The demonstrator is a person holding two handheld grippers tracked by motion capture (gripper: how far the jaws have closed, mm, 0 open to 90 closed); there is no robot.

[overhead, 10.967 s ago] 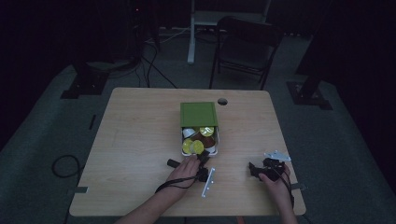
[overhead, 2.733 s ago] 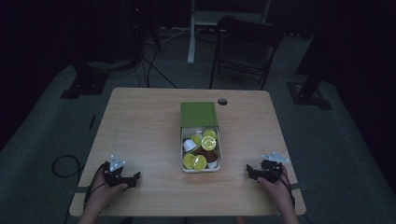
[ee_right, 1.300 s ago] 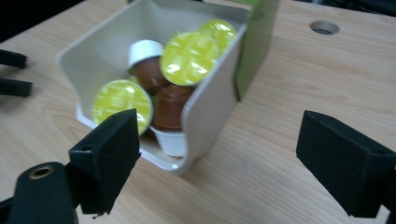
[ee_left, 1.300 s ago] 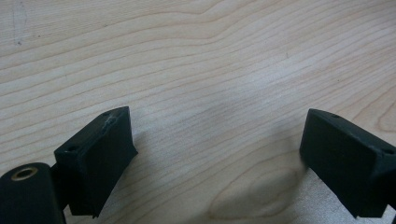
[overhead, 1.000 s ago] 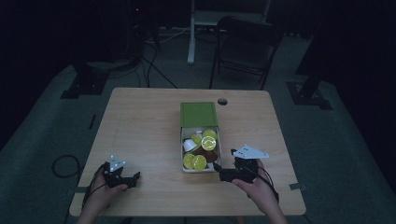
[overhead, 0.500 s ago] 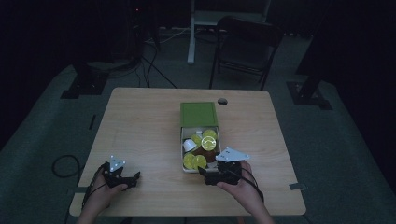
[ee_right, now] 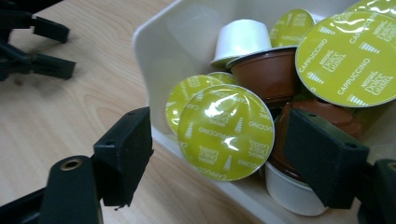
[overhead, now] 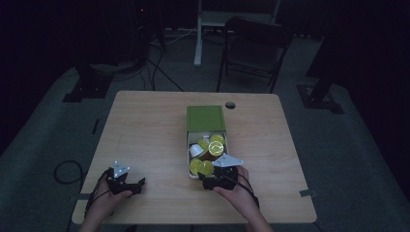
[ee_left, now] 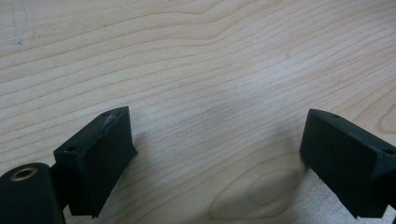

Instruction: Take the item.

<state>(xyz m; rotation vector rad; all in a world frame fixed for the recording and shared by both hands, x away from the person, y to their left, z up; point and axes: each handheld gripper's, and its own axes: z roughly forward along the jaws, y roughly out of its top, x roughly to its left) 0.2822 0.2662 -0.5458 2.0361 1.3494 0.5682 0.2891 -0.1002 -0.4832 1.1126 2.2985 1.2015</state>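
The right gripper (ee_right: 217,154) stands wide open, gripping nothing; between its jaws lies a green-lidded capsule (ee_right: 225,131) at the near wall of the white tray (ee_right: 175,44), with brown capsules (ee_right: 268,70) beyond. The left gripper (ee_left: 217,149) is likewise spread wide over bare wooden table (ee_left: 196,60), well apart.

The right hand-held gripper (ee_right: 219,154) gapes around a green-lidded capsule (ee_right: 226,131) (labelled cappuccino) at the white tray (ee_right: 161,60) rim.
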